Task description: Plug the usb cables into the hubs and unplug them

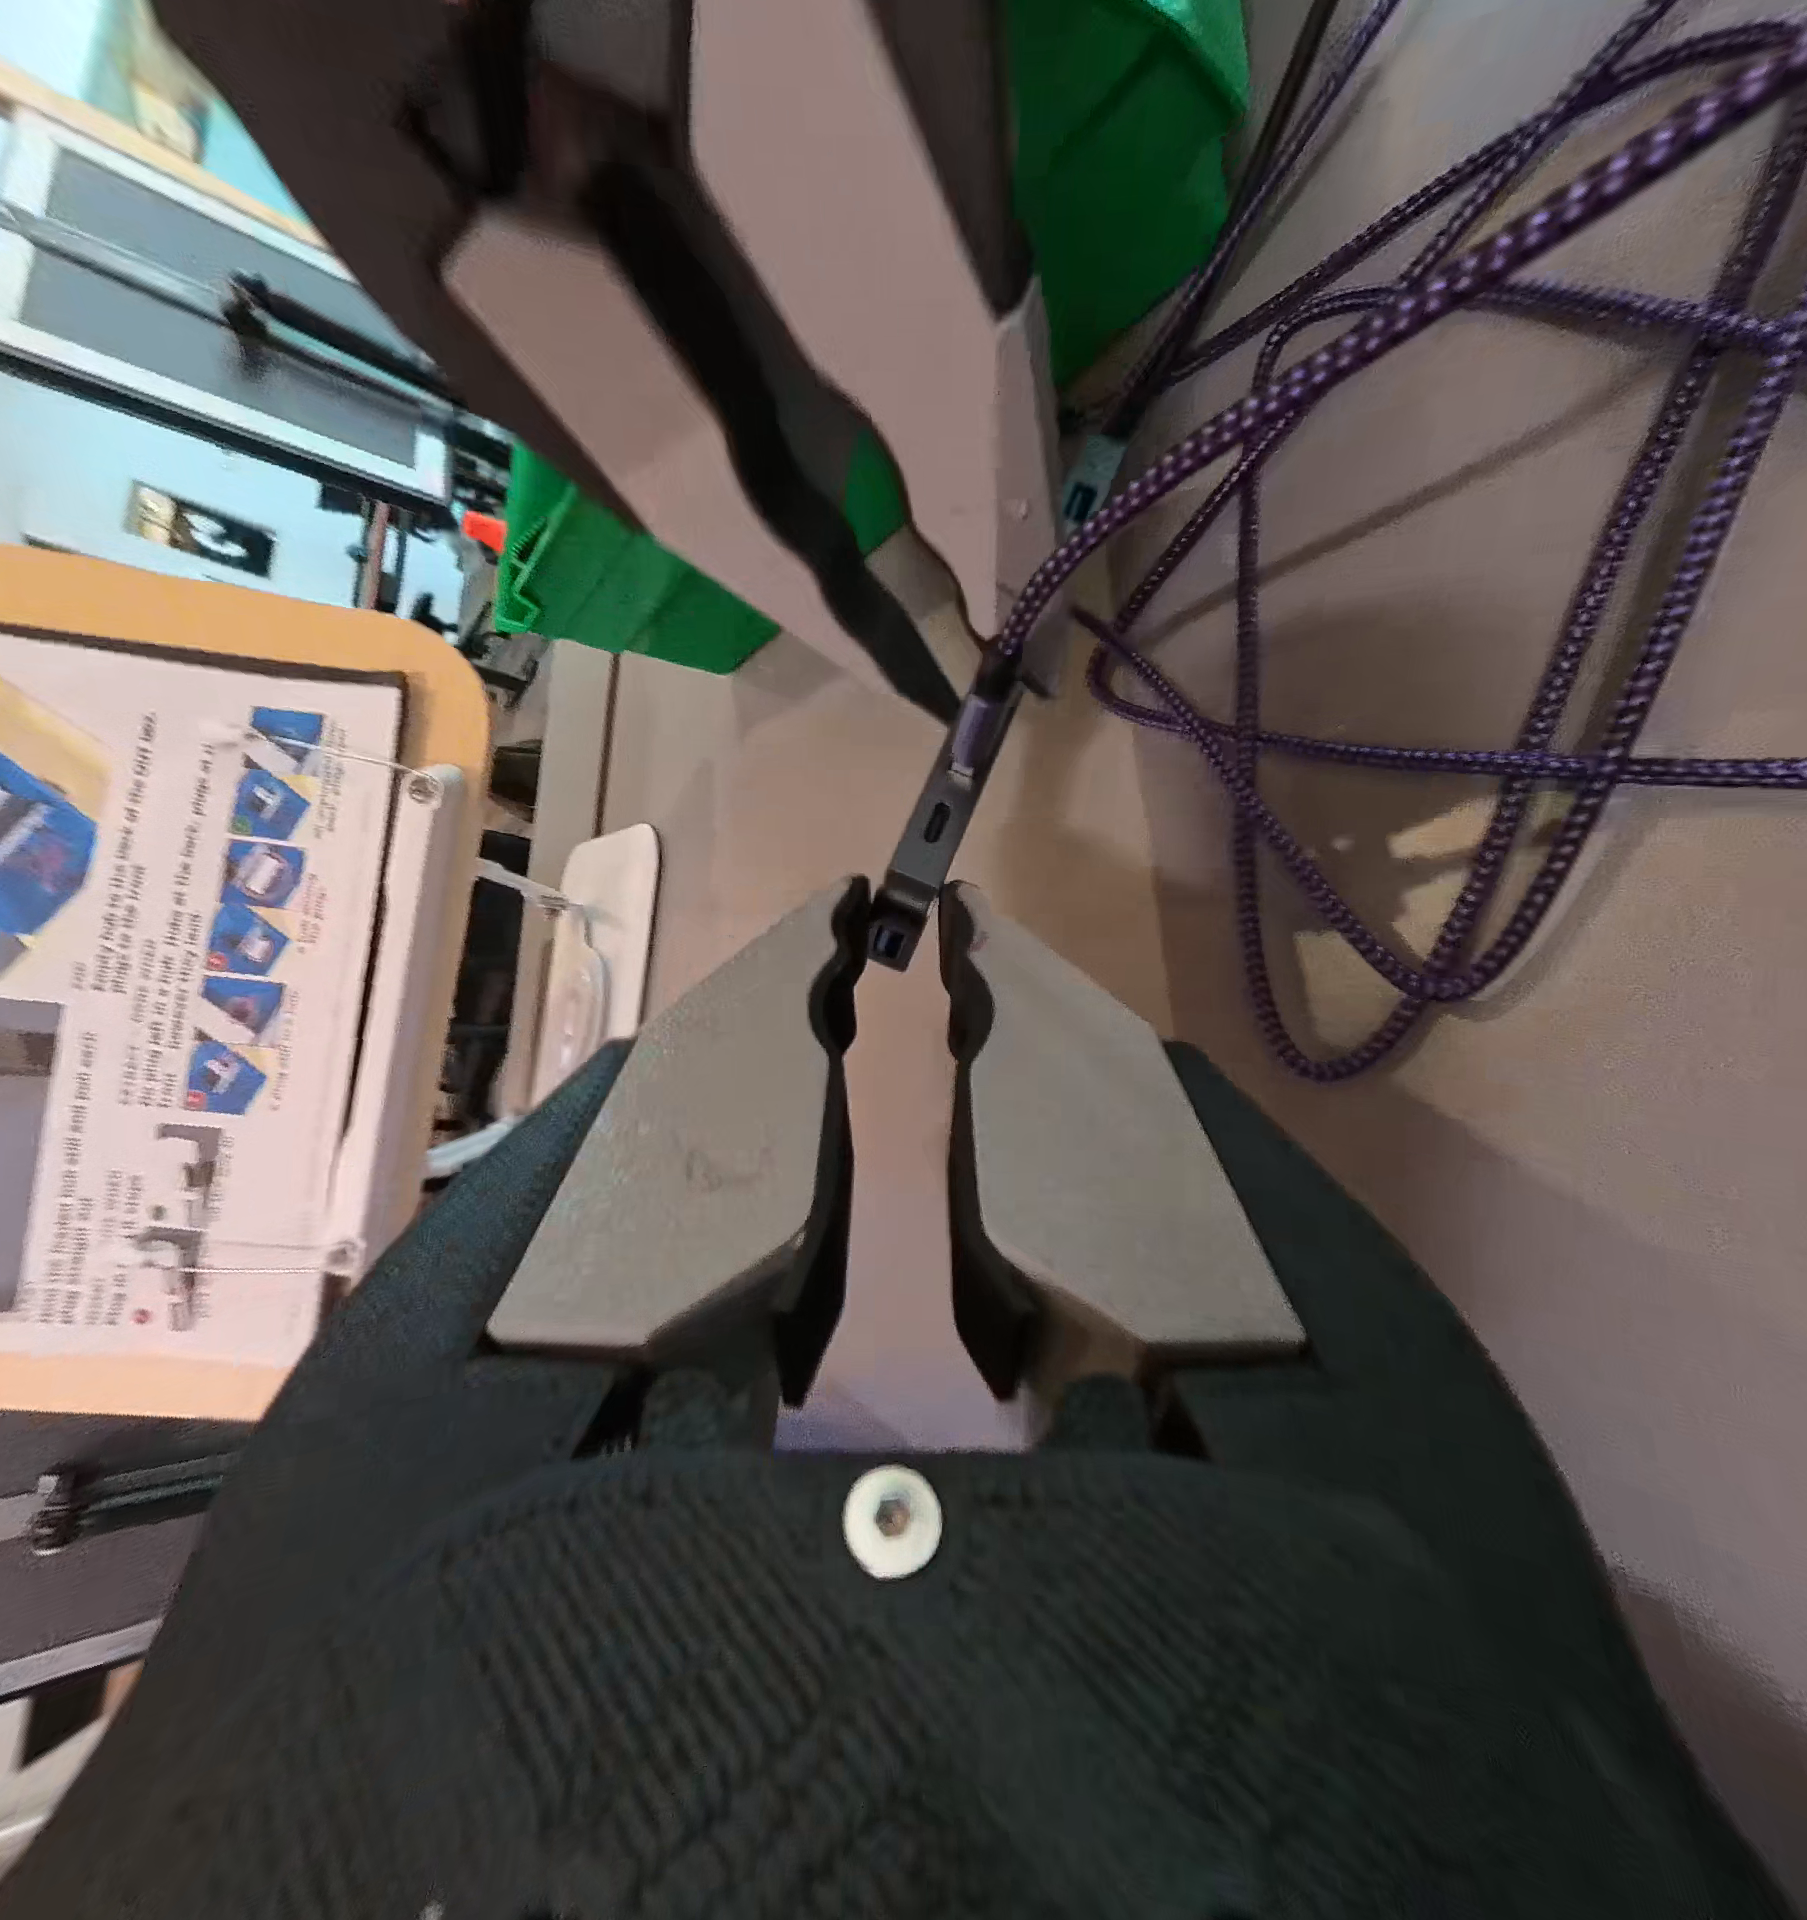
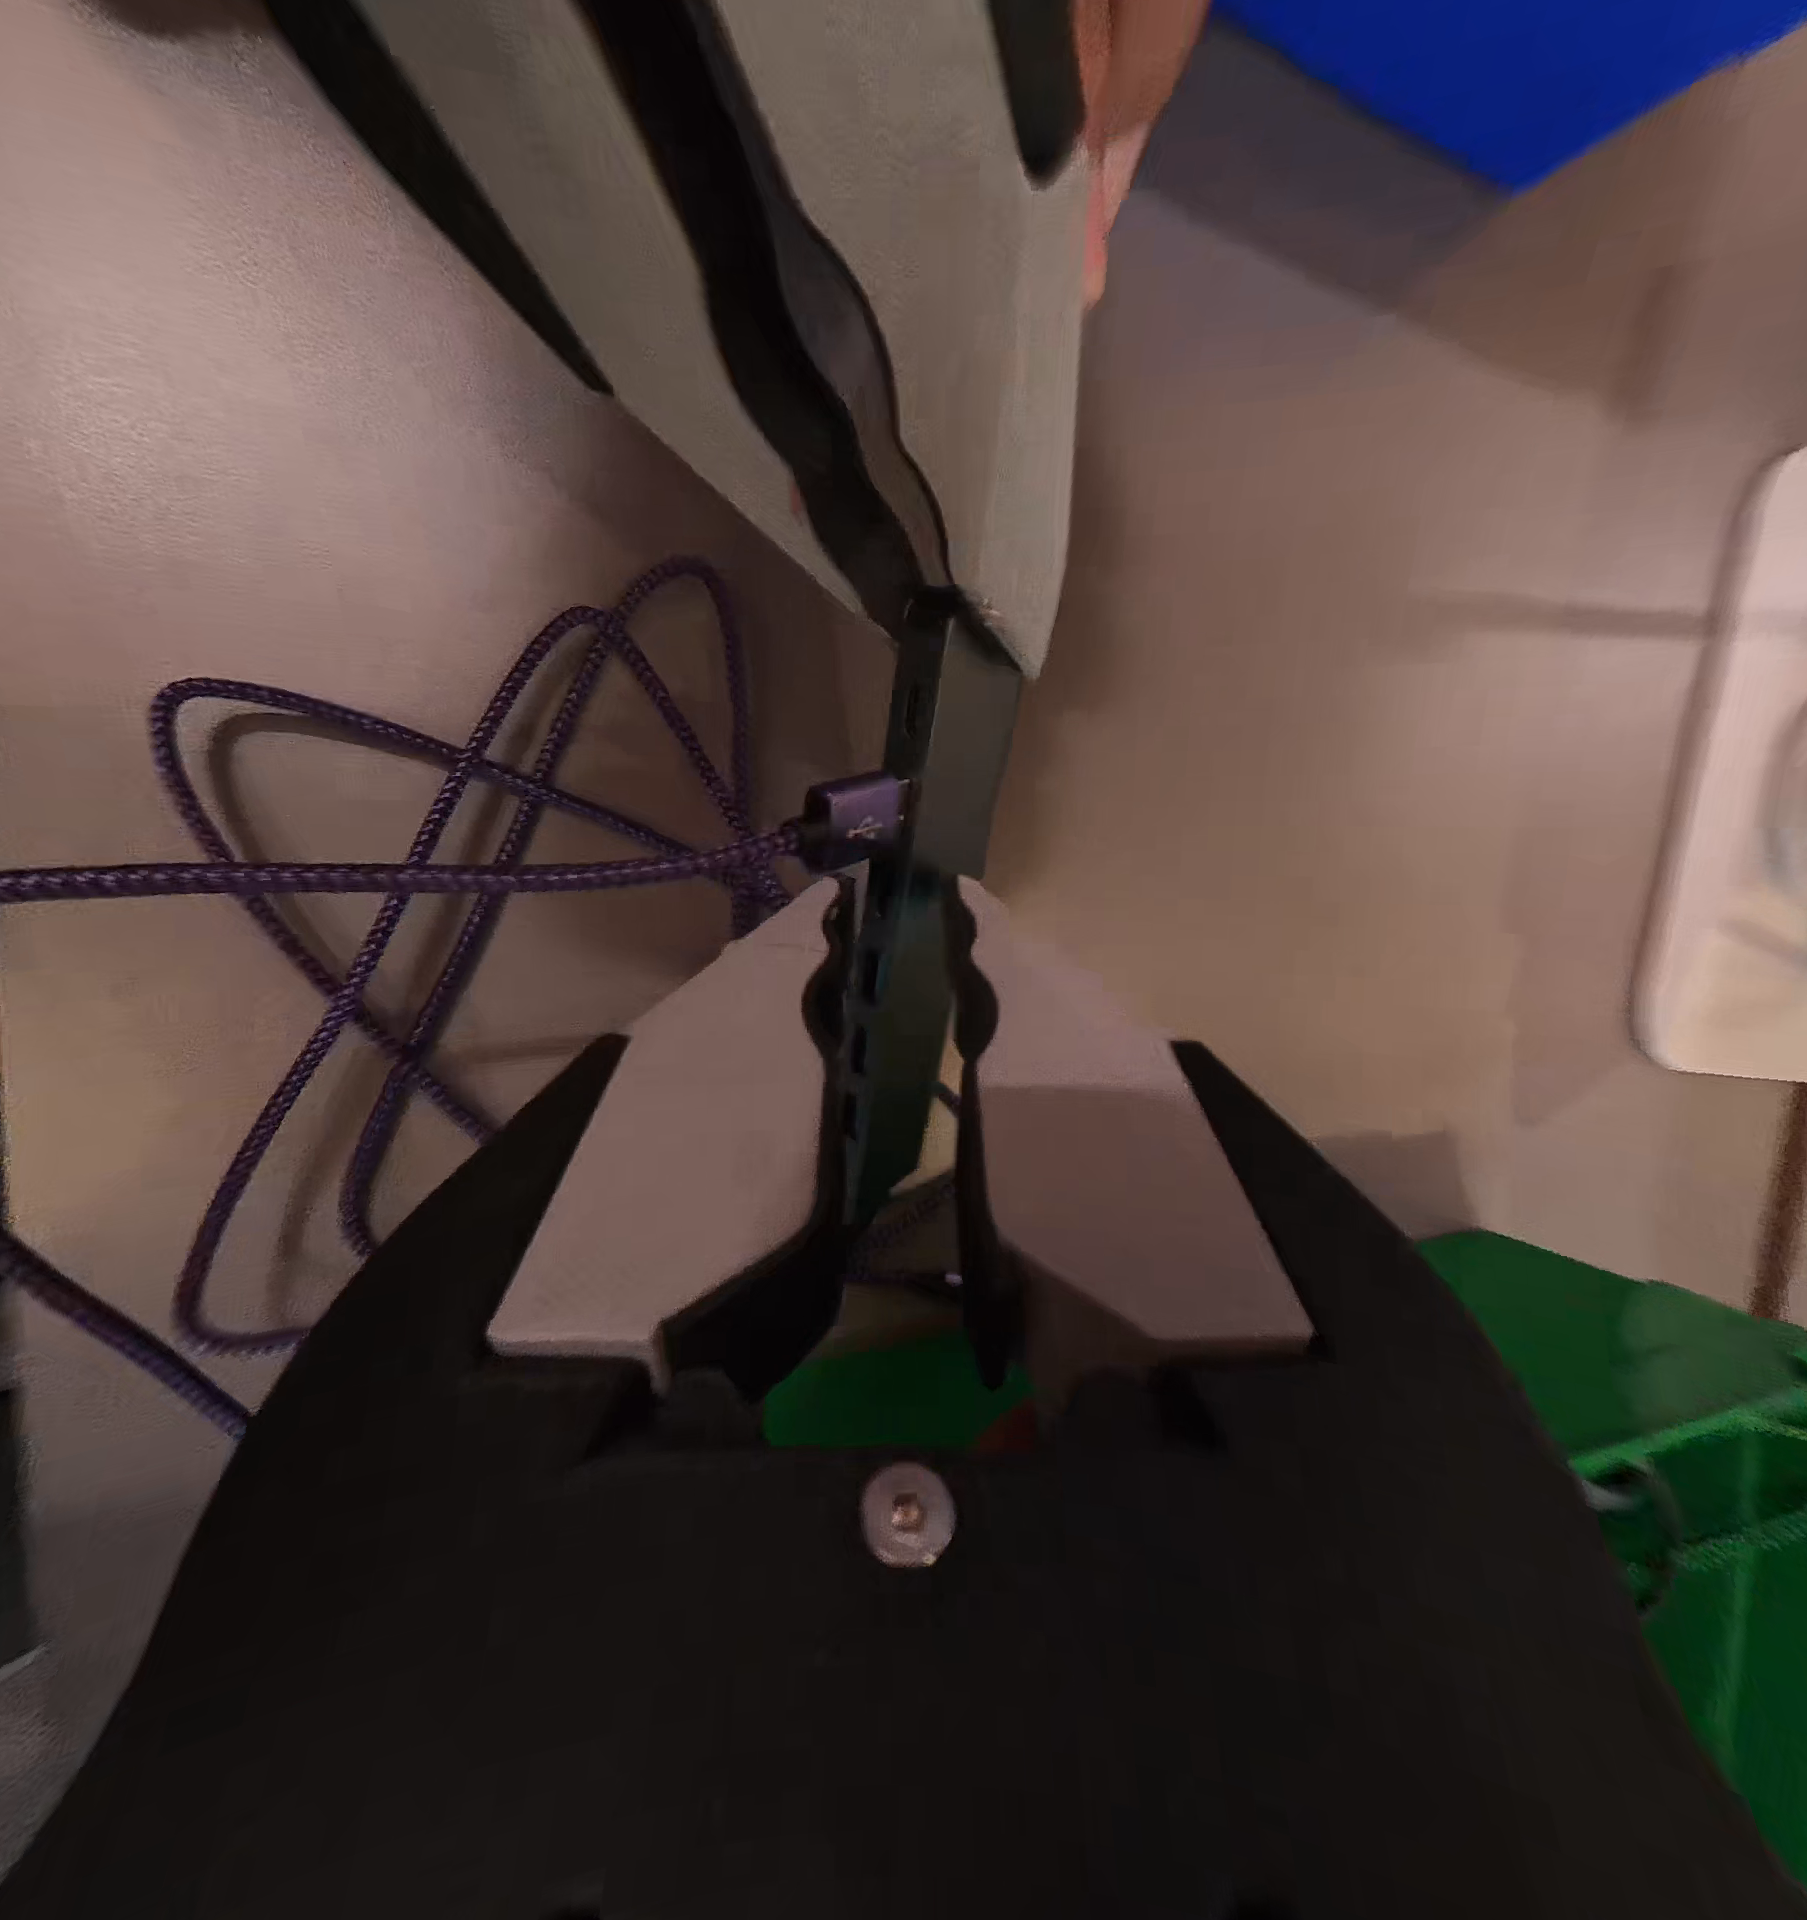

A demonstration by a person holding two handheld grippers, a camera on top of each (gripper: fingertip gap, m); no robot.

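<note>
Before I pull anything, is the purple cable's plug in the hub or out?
In. The purple plug sits seated in the side of the dark hub, which both grippers clamp.

You hold a hub (image 1: 930, 831) with a dark, matt, smooth metal-look shell. The cable (image 2: 379, 883) plugged into it has a woven purple cloth braid, rough in texture, and a smooth satin plug housing (image 2: 857, 821). The left gripper (image 1: 901, 920) has matt grey finger plates over ribbed black printed plastic. The table (image 1: 1501, 1351) is smooth, matt beige laminate. The bin (image 1: 1117, 177) is glossy green plastic.
</note>
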